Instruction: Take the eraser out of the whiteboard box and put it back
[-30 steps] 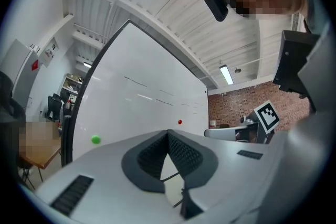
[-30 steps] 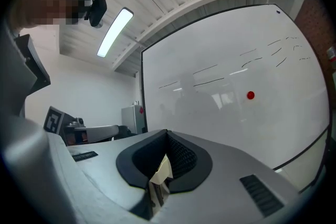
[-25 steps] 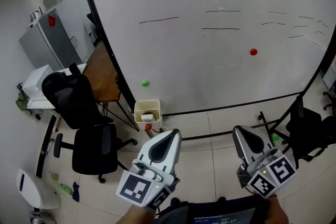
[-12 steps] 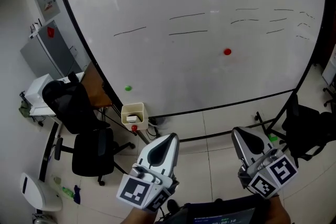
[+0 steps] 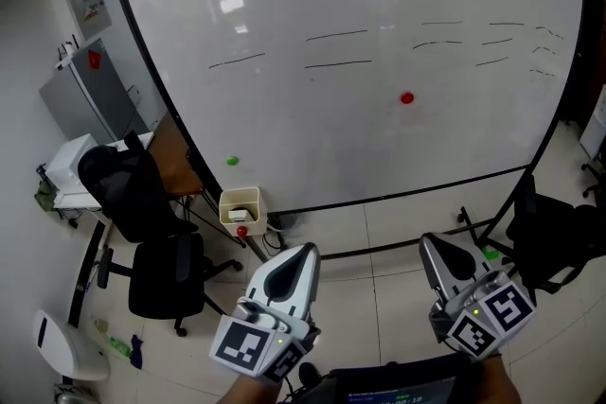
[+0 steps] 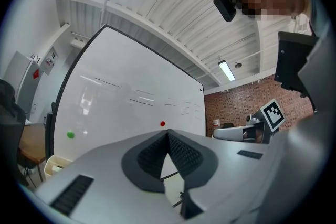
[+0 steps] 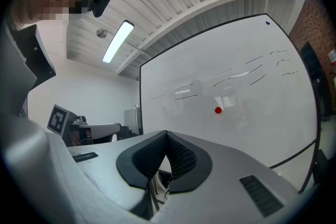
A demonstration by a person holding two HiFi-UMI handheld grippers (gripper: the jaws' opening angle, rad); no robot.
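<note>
A cream whiteboard box (image 5: pixel 240 203) hangs at the lower left corner of the big whiteboard (image 5: pixel 360 137). A white thing, seemingly the eraser (image 5: pixel 237 216), lies inside it. The box's rim (image 6: pixel 51 164) also shows low on the left in the left gripper view. My left gripper (image 5: pixel 303 251) is at the bottom of the head view, well short of the box and to its right. It is shut and holds nothing. Beside it on the right, my right gripper (image 5: pixel 429 242) is also shut and holds nothing. Both point toward the board.
A red magnet (image 5: pixel 407 97) and a green magnet (image 5: pixel 232 161) stick to the board, which bears short black lines. At left stand black office chairs (image 5: pixel 166 270), a wooden desk (image 5: pixel 175 156) and a grey cabinet (image 5: pixel 80 95). Another black chair (image 5: pixel 549 237) stands by the board's stand at right.
The head view has swung so the board and box sit further left in the picture. Both grippers keep their places at the bottom and stay shut.
</note>
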